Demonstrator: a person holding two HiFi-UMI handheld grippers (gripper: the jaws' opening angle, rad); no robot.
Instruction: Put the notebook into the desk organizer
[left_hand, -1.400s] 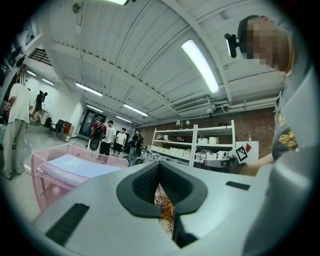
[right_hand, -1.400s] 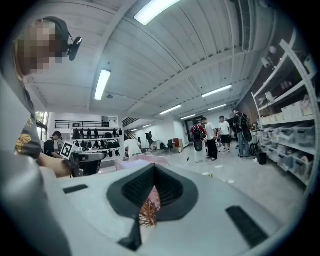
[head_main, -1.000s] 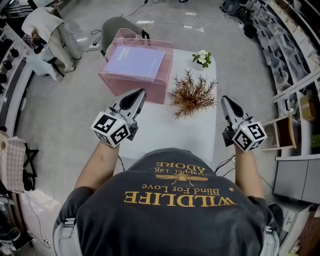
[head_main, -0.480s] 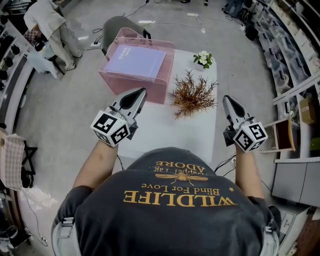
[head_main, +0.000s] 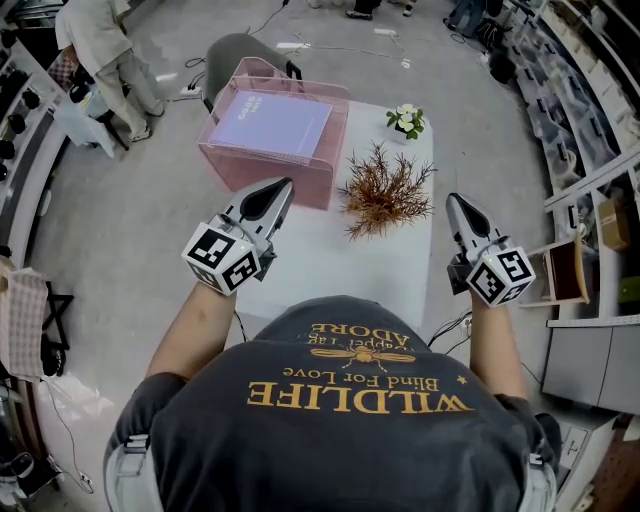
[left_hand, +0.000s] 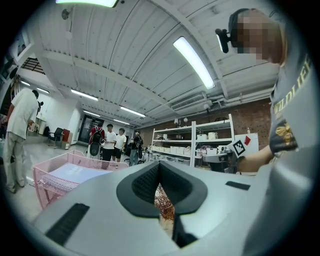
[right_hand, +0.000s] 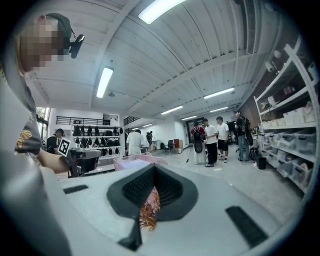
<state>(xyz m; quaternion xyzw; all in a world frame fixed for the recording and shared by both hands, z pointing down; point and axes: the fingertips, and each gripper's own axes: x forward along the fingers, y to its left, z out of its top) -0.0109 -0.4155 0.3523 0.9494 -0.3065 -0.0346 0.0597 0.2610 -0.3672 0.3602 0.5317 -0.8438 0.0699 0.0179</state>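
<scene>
A lavender notebook (head_main: 268, 124) lies flat inside the pink mesh desk organizer (head_main: 262, 170) at the far left of the white table (head_main: 330, 260). The same notebook (left_hand: 75, 173) and organizer (left_hand: 42, 182) show at the left of the left gripper view. My left gripper (head_main: 282, 186) is held above the table's near left, just short of the organizer, shut and empty. My right gripper (head_main: 453, 199) hovers at the table's right edge, also shut with nothing in it. Both point away from me.
A dried brown plant (head_main: 385, 190) stands mid-table between the grippers. A small pot of white flowers (head_main: 405, 117) sits at the far right corner. A grey chair (head_main: 232, 52) is behind the table. Shelves (head_main: 585, 150) line the right. Several people stand on the floor beyond.
Both grippers have stayed where they were. A person at the far left of the floor has shifted a little.
</scene>
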